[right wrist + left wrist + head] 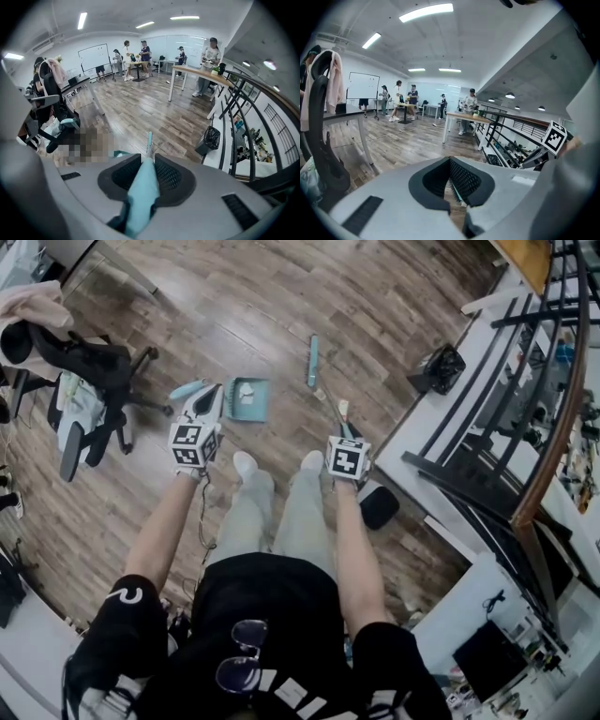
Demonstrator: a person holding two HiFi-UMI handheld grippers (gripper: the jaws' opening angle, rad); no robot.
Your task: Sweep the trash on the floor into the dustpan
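In the head view my right gripper [342,430] is shut on the teal broom handle [328,401]. The broom's head [312,360] rests on the wood floor ahead. In the right gripper view the handle [142,194] runs between the pads of the right gripper [146,171] to the head [148,140]. The teal dustpan [247,399] lies on the floor with pale bits in it. My left gripper [216,397] is just left of it. In the left gripper view the left gripper [449,180] has its jaws nearly together and I see nothing between them. The brush [457,193] shows through the slit.
A black office chair [89,371] with clothes stands at the left. A teal piece [187,388] lies between it and my left gripper. A black bin [442,367], a black railing [525,409] and a dark object [380,507] are on the right. People stand at desks [197,71] far off.
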